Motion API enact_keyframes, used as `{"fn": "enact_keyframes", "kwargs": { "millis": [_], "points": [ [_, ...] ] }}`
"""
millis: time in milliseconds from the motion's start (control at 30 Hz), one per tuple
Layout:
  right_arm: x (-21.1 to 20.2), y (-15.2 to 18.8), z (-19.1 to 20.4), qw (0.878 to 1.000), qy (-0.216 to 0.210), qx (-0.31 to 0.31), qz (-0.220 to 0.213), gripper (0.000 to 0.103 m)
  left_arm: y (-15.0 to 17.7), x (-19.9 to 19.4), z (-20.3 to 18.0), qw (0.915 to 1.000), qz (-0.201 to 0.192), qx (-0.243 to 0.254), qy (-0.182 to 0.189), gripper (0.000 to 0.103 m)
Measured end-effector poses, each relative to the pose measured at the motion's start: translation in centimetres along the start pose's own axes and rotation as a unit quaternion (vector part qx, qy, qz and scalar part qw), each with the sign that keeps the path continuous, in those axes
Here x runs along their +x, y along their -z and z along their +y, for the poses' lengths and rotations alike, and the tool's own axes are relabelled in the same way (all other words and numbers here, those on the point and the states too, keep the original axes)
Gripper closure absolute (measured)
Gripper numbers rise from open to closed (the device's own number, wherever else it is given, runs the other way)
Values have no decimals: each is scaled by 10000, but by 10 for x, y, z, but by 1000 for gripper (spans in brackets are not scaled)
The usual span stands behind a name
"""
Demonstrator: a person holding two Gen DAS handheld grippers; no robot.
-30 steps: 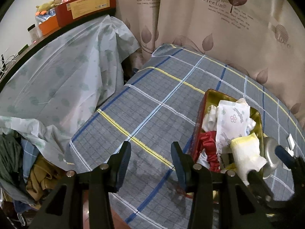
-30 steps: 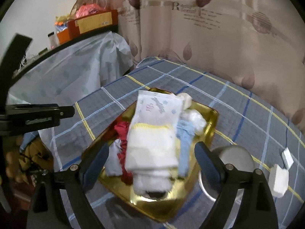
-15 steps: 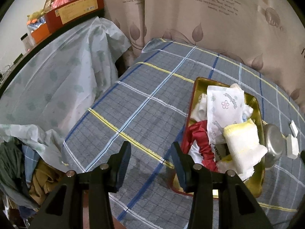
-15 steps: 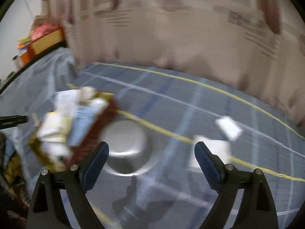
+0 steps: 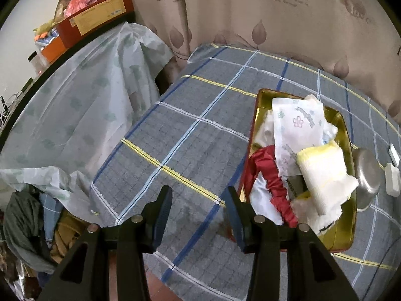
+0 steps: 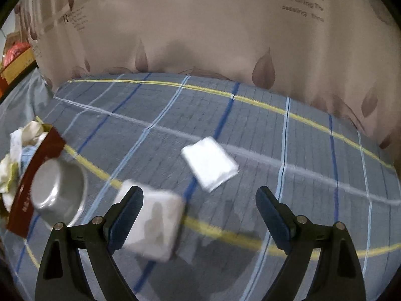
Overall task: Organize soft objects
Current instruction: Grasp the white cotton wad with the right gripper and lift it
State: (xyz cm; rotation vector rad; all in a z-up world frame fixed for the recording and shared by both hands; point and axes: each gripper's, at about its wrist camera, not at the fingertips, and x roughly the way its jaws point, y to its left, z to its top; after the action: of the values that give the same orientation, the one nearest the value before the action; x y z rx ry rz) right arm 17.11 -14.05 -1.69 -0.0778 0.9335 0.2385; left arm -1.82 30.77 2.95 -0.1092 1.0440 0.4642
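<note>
Soft white packets sit lower centre in our right view: a thick one [image 6: 150, 225] by the left finger, a flat one [image 6: 209, 166] beyond. Our right gripper [image 6: 199, 207] gapes wide and empty; closing off-centre could shove the thick packet away. Our left gripper [image 5: 198, 207], half open and empty, hovers beside the heaped tray [image 5: 347, 130].

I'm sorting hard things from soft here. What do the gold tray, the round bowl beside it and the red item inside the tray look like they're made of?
Gold tray: looks like thin metal, glossy gold inside, red outside; it mirrors its contents.
Round bowl: likely steel, dull grey sheen, upside down.
Red item: looks like shiny gathered fabric, perhaps satin; it creases and folds.
</note>
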Motion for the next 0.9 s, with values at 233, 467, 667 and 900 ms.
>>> {"fn": "enact_keyframes", "kwargs": {
  "millis": [233,467,667,900],
  "points": [
    [48,-25,-13,9987,-239,-256,369,19,-6,-10,-12,9999,-8,84,-87,59],
    [74,-24,-18,9967,-438,-433,525,40,-12,-6,-35,9994,39,339,-80,59],
    [75,-20,-22,9987,-330,-320,215,60,-12,1,-52,9990,109,436,-11,59],
    [59,-2,-39,9999,-121,103,-7,80,-9,0,-69,9981,105,593,86,59]
  ]
}}
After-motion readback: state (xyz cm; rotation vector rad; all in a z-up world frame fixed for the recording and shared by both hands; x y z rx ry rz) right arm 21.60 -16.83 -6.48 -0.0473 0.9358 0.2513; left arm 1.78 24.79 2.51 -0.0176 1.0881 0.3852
